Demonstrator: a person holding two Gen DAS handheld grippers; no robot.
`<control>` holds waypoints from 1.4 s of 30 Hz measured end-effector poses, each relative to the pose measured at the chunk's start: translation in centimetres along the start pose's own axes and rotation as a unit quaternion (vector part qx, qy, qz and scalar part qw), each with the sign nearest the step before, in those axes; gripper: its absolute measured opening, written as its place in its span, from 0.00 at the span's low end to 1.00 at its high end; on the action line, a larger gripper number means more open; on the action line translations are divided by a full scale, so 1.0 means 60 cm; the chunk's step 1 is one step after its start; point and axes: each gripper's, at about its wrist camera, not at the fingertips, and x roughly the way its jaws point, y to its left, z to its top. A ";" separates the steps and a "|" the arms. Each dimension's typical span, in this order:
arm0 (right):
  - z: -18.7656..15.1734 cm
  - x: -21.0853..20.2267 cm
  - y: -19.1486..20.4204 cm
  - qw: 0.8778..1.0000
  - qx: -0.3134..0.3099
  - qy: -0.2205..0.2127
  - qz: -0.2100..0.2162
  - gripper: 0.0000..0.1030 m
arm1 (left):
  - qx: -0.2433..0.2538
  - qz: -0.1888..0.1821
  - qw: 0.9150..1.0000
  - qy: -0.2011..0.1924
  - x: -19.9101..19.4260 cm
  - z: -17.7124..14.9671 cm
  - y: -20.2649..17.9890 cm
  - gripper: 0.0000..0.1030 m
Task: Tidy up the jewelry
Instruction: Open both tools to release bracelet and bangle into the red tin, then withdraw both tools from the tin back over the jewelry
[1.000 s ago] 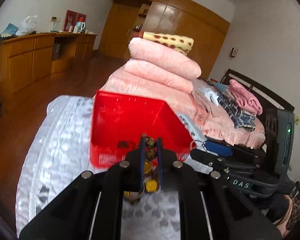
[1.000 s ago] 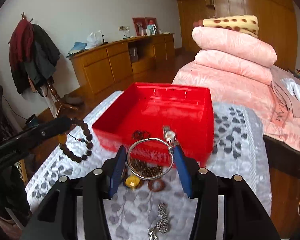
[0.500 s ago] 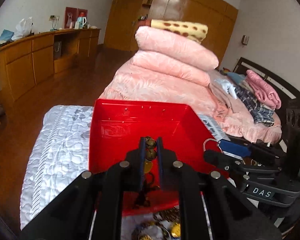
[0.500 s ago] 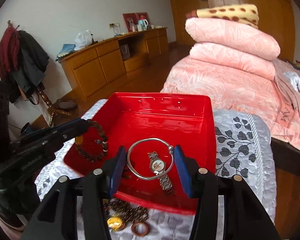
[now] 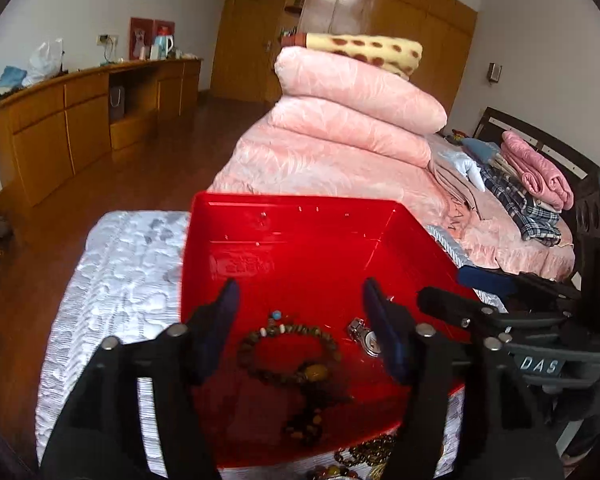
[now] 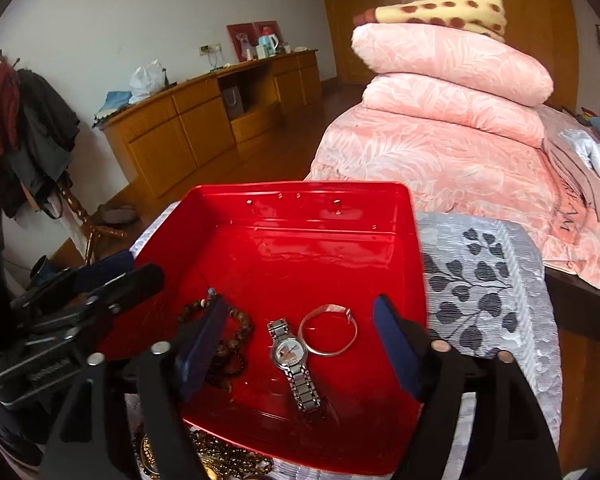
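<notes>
A red plastic tray point(image 5: 300, 236) point(image 6: 300, 236) stands on a grey patterned cloth. In it lie a brown bead bracelet point(image 5: 290, 354) point(image 6: 240, 330), a silver watch point(image 6: 294, 364) point(image 5: 366, 338) and a silver bangle point(image 6: 329, 330). My left gripper point(image 5: 302, 316) is open and empty just above the bracelet. My right gripper point(image 6: 300, 336) is open and empty above the watch and bangle. More beads and gold pieces point(image 6: 220, 458) point(image 5: 364, 456) lie on the cloth in front of the tray.
The cloth-covered table point(image 6: 488, 288) ends close to the tray on both sides. A bed with stacked pink quilts point(image 5: 348, 120) stands behind. A wooden sideboard point(image 6: 204, 120) lines the far wall, with a coat stand point(image 6: 28, 132) at left.
Both grippers moved forward over the tray and opened. The left one let go of the bead bracelet and the right one let go of the bangle and watch; all now lie in the tray.
</notes>
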 end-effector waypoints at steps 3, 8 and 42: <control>-0.007 -0.026 -0.007 1.000 0.002 -0.013 -0.006 0.82 | 0.011 0.021 0.999 -0.022 -0.033 -0.005 -0.006 0.84; -0.034 -0.073 -0.016 0.999 0.008 -0.027 -0.020 0.91 | 0.041 0.049 0.997 -0.044 -0.100 -0.032 -0.013 0.93; -0.307 -0.183 0.031 0.999 0.018 0.044 -0.021 0.94 | 0.025 0.063 0.997 0.023 -0.230 -0.271 -0.054 0.95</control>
